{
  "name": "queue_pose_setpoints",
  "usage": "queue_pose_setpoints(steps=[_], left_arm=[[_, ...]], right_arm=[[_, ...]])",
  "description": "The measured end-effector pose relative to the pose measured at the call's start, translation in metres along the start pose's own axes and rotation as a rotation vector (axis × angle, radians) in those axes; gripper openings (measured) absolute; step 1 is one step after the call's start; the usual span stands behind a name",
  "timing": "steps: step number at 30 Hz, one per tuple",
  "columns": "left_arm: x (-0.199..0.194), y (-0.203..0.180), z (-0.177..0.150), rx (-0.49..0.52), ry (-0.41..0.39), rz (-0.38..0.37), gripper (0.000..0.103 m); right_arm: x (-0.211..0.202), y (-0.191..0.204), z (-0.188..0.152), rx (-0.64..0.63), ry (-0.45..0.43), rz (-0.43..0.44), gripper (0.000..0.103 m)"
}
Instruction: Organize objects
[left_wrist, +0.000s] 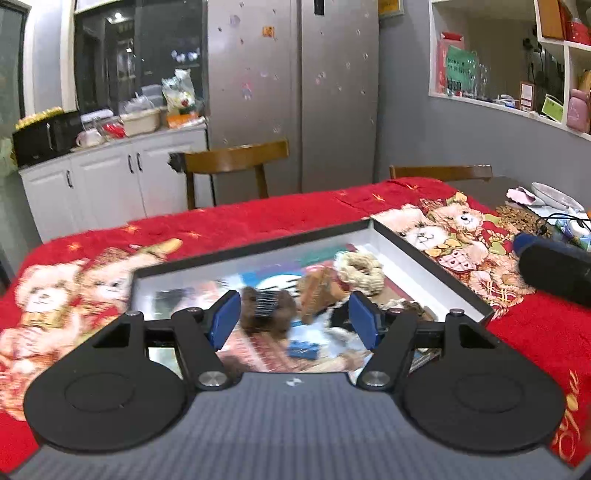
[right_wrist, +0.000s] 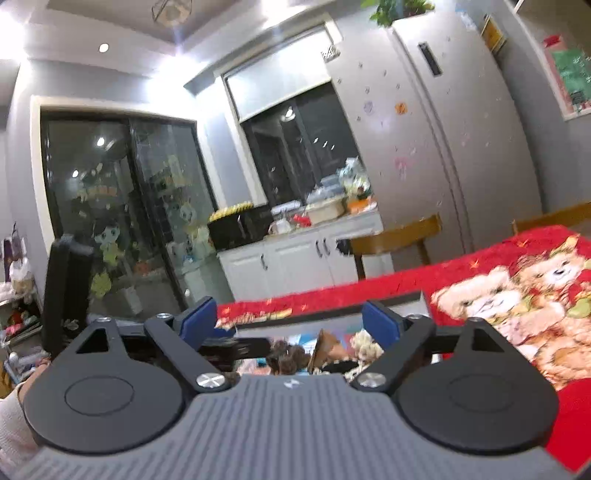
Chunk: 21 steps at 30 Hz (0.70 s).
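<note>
My left claw (left_wrist: 293, 322) hangs wide over the near edge of the shallow box (left_wrist: 436, 264), gripping nothing. The box lies on the red bear blanket (left_wrist: 258, 225) covering the table. Inside it, a brown hair clip (left_wrist: 266, 308) sits near the middle and a cream braided scrunchie (left_wrist: 360, 273) toward the far right corner. My right claw (right_wrist: 288, 323) is wide too, empty, above the box's near edge.
</note>
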<state>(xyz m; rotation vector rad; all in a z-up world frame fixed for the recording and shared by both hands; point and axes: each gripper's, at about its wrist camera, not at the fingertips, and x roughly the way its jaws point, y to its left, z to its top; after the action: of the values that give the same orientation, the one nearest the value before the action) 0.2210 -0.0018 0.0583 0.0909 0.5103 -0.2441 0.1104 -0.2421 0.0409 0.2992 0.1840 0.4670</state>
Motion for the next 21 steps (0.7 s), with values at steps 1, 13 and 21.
queue_pose_setpoints(steps=[1,13,21], left_arm=[[-0.011,0.004,-0.001,0.008,-0.008,0.009,0.070],[-0.076,0.004,-0.068,0.058,-0.012,-0.051,0.077],[-0.057,-0.017,-0.100,0.098,0.063,-0.007,0.077]], right_arm=[[-0.005,0.003,0.001,0.012,-0.005,-0.020,0.097],[-0.025,0.029,-0.022,-0.008,0.094,-0.081,0.103],[-0.015,0.026,-0.056,0.000,0.250,-0.095,0.103]])
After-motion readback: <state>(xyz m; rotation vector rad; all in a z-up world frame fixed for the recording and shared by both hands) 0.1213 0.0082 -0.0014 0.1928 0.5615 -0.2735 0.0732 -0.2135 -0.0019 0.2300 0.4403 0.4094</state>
